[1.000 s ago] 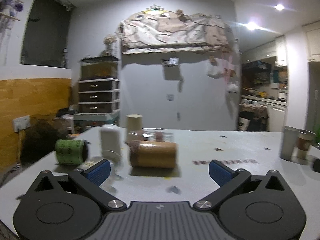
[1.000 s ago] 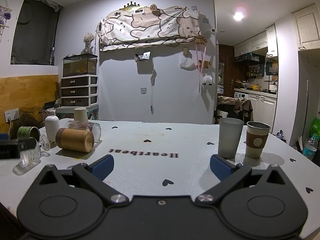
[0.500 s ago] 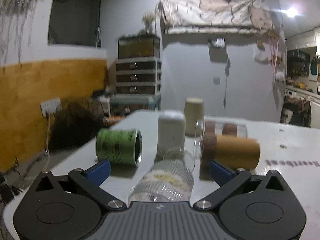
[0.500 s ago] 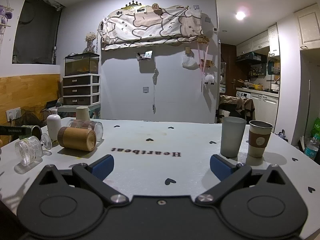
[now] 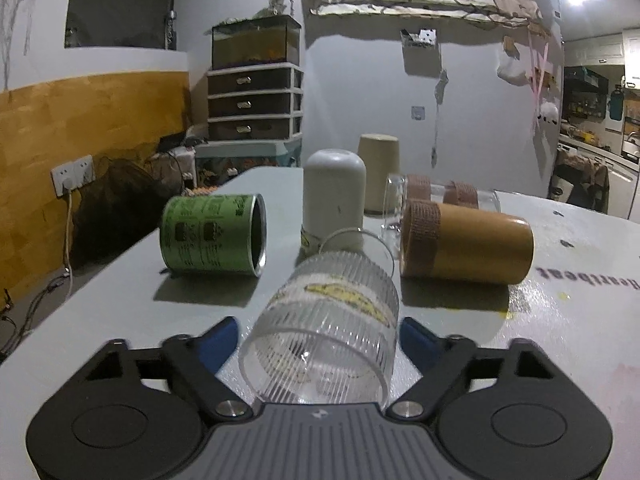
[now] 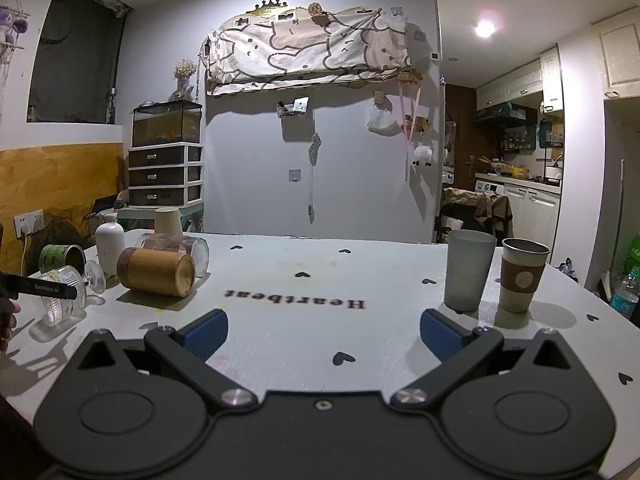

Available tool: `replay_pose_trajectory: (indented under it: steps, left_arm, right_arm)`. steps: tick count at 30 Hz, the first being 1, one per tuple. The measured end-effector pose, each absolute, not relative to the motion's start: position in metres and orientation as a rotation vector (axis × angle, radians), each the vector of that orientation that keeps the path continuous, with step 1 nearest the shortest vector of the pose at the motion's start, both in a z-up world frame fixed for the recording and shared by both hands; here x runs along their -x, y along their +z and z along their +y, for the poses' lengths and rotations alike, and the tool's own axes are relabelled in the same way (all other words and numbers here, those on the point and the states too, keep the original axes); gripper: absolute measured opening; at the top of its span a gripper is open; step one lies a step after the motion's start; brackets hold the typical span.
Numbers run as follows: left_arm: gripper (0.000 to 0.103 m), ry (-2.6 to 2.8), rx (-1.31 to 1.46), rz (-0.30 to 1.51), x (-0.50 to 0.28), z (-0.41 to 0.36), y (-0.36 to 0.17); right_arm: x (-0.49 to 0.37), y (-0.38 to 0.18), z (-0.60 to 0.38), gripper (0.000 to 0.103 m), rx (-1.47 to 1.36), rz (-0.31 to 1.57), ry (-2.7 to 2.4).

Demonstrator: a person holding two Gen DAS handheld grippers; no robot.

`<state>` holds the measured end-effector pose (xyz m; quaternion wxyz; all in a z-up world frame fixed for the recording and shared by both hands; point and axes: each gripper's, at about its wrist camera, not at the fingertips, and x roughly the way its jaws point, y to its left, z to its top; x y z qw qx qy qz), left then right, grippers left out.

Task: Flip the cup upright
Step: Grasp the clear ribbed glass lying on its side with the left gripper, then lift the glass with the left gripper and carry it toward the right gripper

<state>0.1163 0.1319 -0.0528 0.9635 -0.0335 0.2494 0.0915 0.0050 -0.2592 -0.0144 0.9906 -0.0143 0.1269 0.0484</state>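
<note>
My left gripper [image 5: 318,334] has its jaws spread wide, one on either side of the clear ribbed glass cup [image 5: 328,332], not yet touching it as far as I can see. The cup lies on its side on the white desk [image 5: 560,320], its long axis running away from me and slightly rightward, one round end close against my palm, the other far; I cannot tell which end is the mouth. I judge it stiff, slick, breakable and fairly light, so I should clamp gently across the ribbed mid-body. My right gripper [image 6: 323,330] hangs idle, jaws wide and empty, the cup [image 6: 64,294] far off to its left.
</note>
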Motion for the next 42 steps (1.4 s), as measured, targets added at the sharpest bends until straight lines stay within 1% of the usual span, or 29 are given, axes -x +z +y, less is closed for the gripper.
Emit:
replay_pose_trajectory:
  steps: [7, 16, 25, 33, 42]
  left_arm:
    - [0.078, 0.194, 0.045, 0.492, -0.109, 0.122, -0.055]
    - [0.077, 0.161, 0.009, 0.482, -0.083, 0.087, -0.053]
    - [0.077, -0.035, -0.029, 0.458, -0.051, 0.021, -0.056]
    - [0.077, -0.278, -0.127, 0.426, -0.030, -0.047, -0.061]
    - [0.077, -0.431, -0.170, 0.401, -0.012, -0.082, -0.067]
  right_arm:
    - [-0.005, -0.014, -0.258, 0.103, 0.030, 0.254, 0.096]
    - [-0.005, -0.015, -0.257, 0.103, 0.025, 0.256, 0.096]
    - [-0.006, -0.016, -0.259, 0.103, 0.005, 0.267, 0.094]
    - [-0.008, -0.019, -0.264, 0.103, -0.011, 0.278, 0.087]
    - [-0.027, -0.022, -0.265, 0.103, 0.001, 0.318, 0.089]
